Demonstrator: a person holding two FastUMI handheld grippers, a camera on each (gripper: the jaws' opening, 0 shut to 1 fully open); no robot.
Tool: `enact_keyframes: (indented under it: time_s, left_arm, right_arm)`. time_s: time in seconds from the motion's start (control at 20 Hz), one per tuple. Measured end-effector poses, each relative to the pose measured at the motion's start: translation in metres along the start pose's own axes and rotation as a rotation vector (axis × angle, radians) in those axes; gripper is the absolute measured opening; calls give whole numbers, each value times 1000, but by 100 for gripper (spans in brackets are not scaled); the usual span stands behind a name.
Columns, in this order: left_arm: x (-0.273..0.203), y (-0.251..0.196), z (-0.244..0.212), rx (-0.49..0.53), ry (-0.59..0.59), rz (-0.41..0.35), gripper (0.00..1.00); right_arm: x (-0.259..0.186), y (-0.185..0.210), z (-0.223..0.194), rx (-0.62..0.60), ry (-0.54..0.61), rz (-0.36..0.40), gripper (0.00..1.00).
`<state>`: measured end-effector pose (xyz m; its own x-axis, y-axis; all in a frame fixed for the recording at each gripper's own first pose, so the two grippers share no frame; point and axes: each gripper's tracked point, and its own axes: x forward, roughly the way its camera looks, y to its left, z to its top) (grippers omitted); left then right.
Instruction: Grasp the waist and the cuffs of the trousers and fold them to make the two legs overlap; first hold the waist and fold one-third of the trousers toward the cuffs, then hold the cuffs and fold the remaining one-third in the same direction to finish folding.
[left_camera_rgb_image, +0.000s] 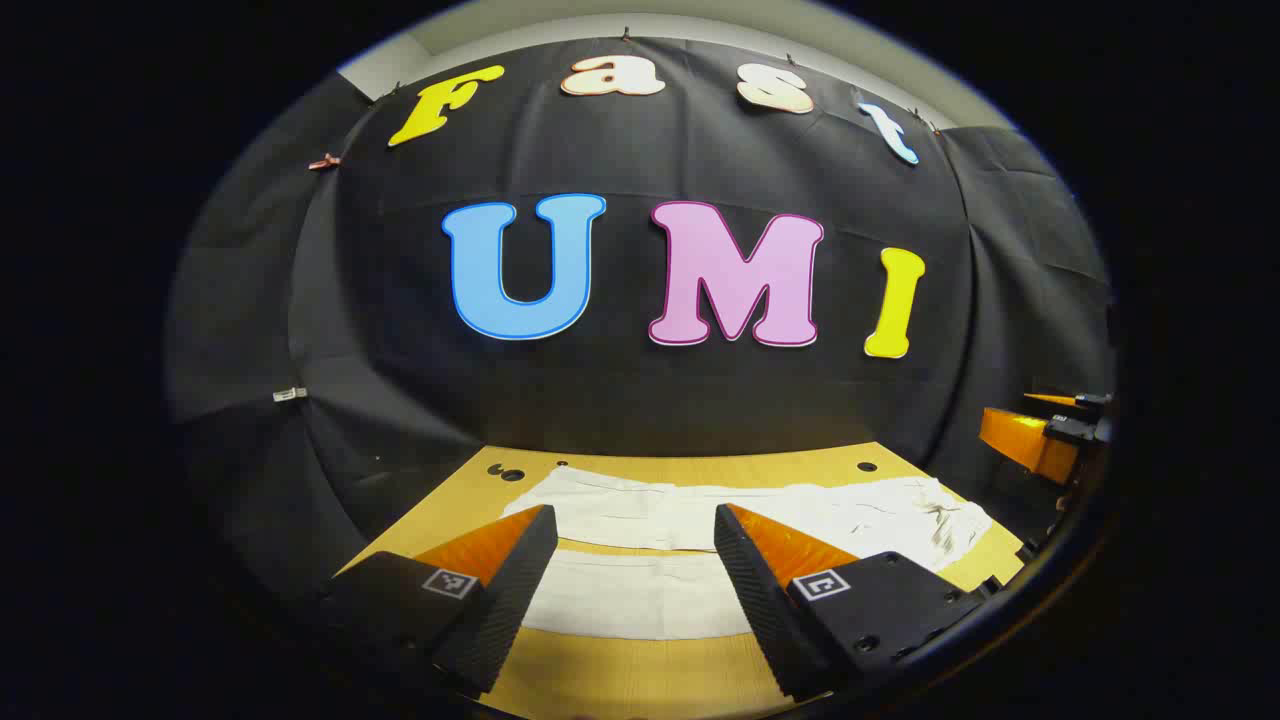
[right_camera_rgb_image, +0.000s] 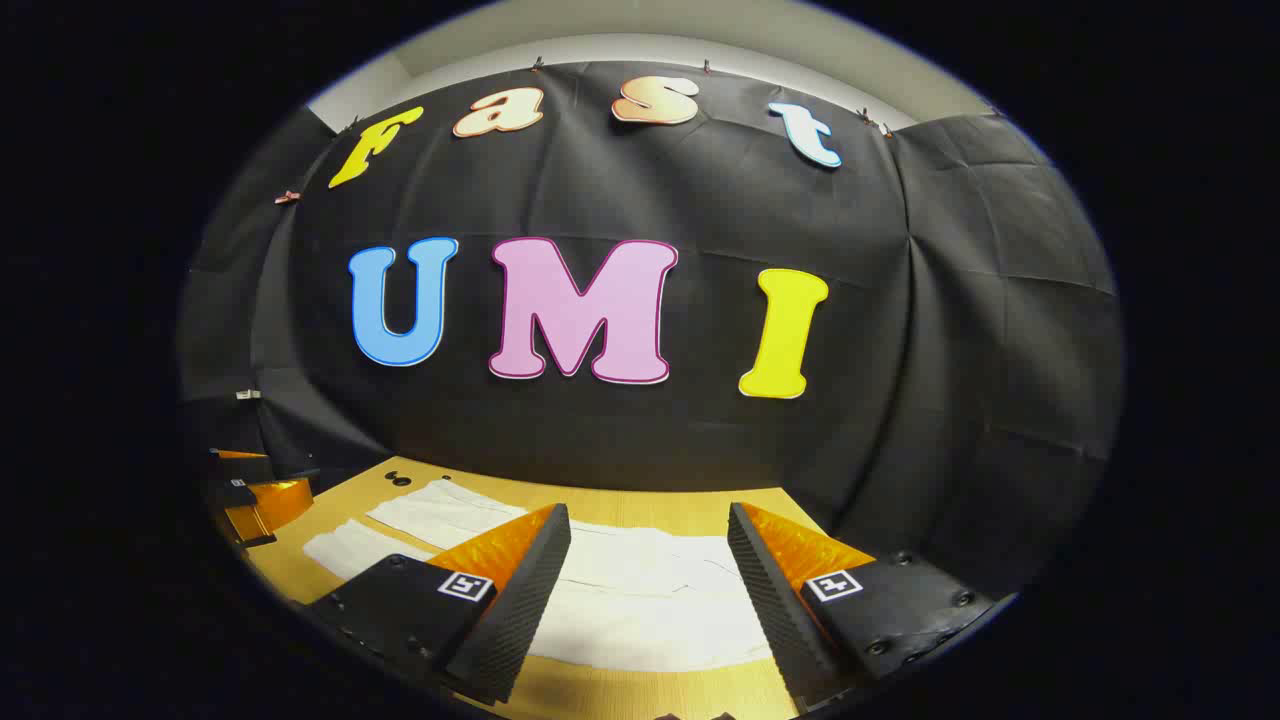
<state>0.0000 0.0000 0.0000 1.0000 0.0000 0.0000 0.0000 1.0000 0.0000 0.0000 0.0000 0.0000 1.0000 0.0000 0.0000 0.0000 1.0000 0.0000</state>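
White trousers (left_camera_rgb_image: 850, 510) lie flat on the wooden table (left_camera_rgb_image: 620, 680). Their two legs run side by side toward the left, with a strip of wood showing between them. The waist end with dark marks (left_camera_rgb_image: 935, 510) lies at the right. My left gripper (left_camera_rgb_image: 635, 512) hovers open over the leg end with nothing between its fingers. In the right gripper view the trousers (right_camera_rgb_image: 650, 600) spread under my right gripper (right_camera_rgb_image: 648, 512), which is open and holds nothing above the wide waist part. Both legs (right_camera_rgb_image: 430, 510) stretch away to the left there.
The other gripper (left_camera_rgb_image: 1040, 440) shows at the right edge of the left gripper view, and at the left edge (right_camera_rgb_image: 250, 495) of the right gripper view. Small dark holes (left_camera_rgb_image: 510, 473) mark the table's far side. Black cloth walls close the table behind and at the sides.
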Motion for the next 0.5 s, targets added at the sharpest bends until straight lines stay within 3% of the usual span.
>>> enact_keyframes:
  time_s: [0.5]
  left_arm:
    - [11,0,0,33,3,15,98]
  right_arm:
    - [13,4,-3,-30,5,35,97]
